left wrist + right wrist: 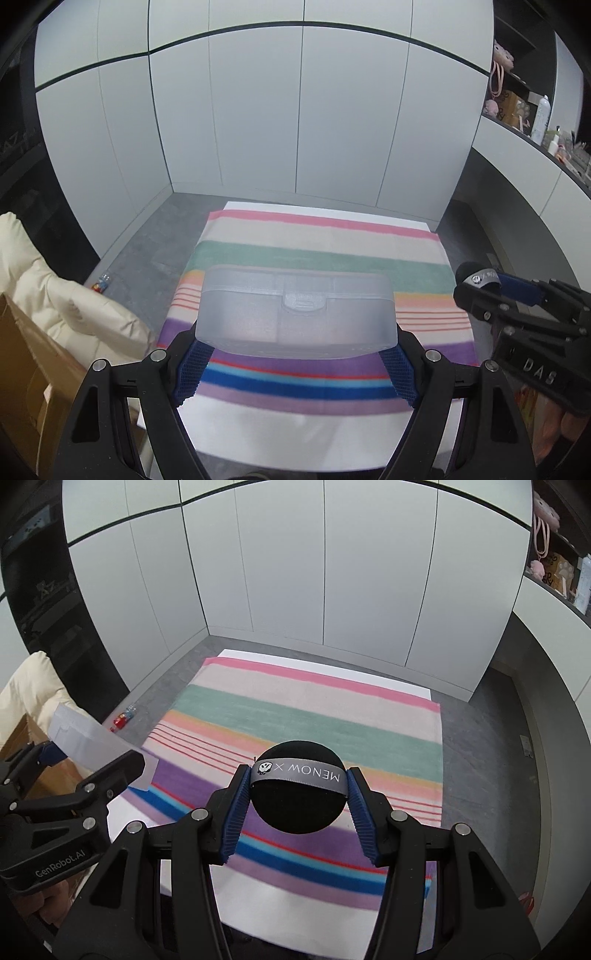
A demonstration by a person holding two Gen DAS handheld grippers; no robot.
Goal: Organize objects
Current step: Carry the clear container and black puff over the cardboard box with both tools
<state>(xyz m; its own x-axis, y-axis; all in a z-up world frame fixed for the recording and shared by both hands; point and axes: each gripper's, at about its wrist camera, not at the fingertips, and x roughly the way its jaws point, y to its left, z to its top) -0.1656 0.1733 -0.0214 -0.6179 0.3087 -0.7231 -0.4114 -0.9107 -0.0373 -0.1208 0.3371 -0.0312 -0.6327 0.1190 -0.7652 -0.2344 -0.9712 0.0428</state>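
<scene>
My left gripper (295, 363) is shut on a translucent plastic box (295, 314) with a clasp lid, held above the striped towel (332, 254). The box also shows at the left of the right wrist view (92, 746). My right gripper (295, 812) is shut on a round black powder puff (299, 805) with a grey "MENOW" ribbon, held above the towel (314, 716). The puff and right gripper also show at the right of the left wrist view (480, 277).
The towel lies on a white table (295, 904) on a grey floor. A cream jacket (55, 295) and cardboard box (22, 369) stand at the left. A small bottle (123, 718) lies on the floor. White cabinets stand behind; shelves at the right.
</scene>
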